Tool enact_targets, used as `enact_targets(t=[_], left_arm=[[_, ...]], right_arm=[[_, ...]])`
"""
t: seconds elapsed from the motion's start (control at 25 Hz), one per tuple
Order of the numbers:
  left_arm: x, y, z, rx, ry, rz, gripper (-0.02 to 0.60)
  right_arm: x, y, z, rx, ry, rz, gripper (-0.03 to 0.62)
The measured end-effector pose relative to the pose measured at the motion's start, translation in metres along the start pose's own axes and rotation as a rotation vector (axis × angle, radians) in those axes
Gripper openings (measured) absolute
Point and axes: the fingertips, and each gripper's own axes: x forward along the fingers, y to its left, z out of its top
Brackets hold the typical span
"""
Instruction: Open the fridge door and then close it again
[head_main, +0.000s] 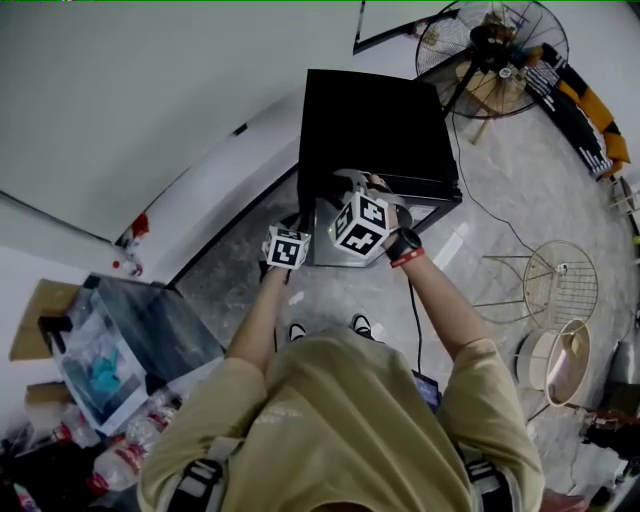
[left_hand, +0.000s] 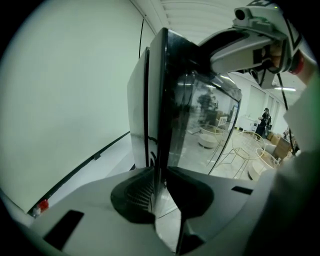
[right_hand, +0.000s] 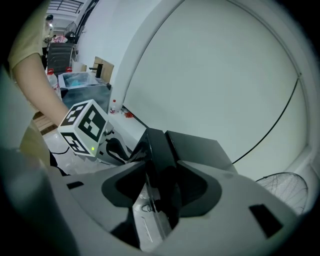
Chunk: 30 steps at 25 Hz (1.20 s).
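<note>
Fridge (head_main: 375, 125) on floor before me; fridge door (left_hand: 200, 120) close to body, maybe little open. My left gripper (left_hand: 159, 192) clamped on door edge. My right gripper (right_hand: 157, 192) jaws apart around door top edge, not pressing. Risk: one-side grip slips on smooth glass, so door swings free or slams.

Standing fan (head_main: 492, 50) at the far right, on the pale floor (head_main: 520, 180). Thin black cable (head_main: 458, 150) runs across the floor near it. Wire-frame chair (head_main: 560, 283) at the right, with a round basket (head_main: 558, 365) just beside it. At the left, a clear bin (head_main: 95, 365) holds something blue. Cardboard (head_main: 38, 320) lies next to the bin and plastic bottles (head_main: 125, 455) lie near it. Small red items (head_main: 136, 228) sit at the foot of the white wall (head_main: 120, 90).
</note>
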Motion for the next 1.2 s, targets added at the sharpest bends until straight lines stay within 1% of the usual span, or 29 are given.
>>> enact_targets(t=[0.12, 0.2, 0.28, 0.4, 0.52, 0.6, 0.72, 0.8, 0.96, 1.08, 1.2], left_arm=[[-0.023, -0.003, 0.017, -0.025, -0.061, 0.011, 0.084], [-0.041, -0.001, 0.029, -0.034, -0.104, 0.03, 0.084], [-0.059, 0.001, 0.04, -0.031, -0.143, 0.048, 0.084], [-0.083, 0.001, 0.06, -0.006, -0.199, 0.067, 0.084], [-0.103, -0.003, 0.082, 0.012, -0.25, 0.098, 0.084], [-0.113, -0.006, 0.097, 0.021, -0.289, 0.123, 0.069], [-0.128, -0.013, 0.122, 0.021, -0.354, 0.136, 0.067], [-0.138, -0.02, 0.139, 0.019, -0.392, 0.134, 0.067], [-0.156, -0.037, 0.176, 0.029, -0.475, 0.117, 0.063], [-0.165, -0.049, 0.196, 0.035, -0.521, 0.11, 0.055], [-0.17, -0.063, 0.209, 0.01, -0.554, 0.093, 0.048]], right_arm=[[-0.002, 0.001, -0.002, 0.024, -0.013, -0.024, 0.207], [-0.006, 0.0, -0.003, 0.067, -0.034, -0.049, 0.204], [-0.013, -0.004, -0.003, 0.139, -0.068, -0.063, 0.204], [-0.032, -0.014, -0.004, 0.253, -0.124, -0.075, 0.204], [-0.057, -0.03, -0.01, 0.399, -0.198, -0.093, 0.204], [-0.074, -0.04, -0.019, 0.494, -0.236, -0.118, 0.203], [-0.099, -0.053, -0.033, 0.618, -0.286, -0.186, 0.191], [-0.115, -0.06, -0.042, 0.677, -0.314, -0.238, 0.183], [-0.141, -0.07, -0.057, 0.775, -0.363, -0.327, 0.165], [-0.159, -0.077, -0.066, 0.832, -0.404, -0.383, 0.146], [-0.182, -0.086, -0.078, 0.872, -0.452, -0.464, 0.116]])
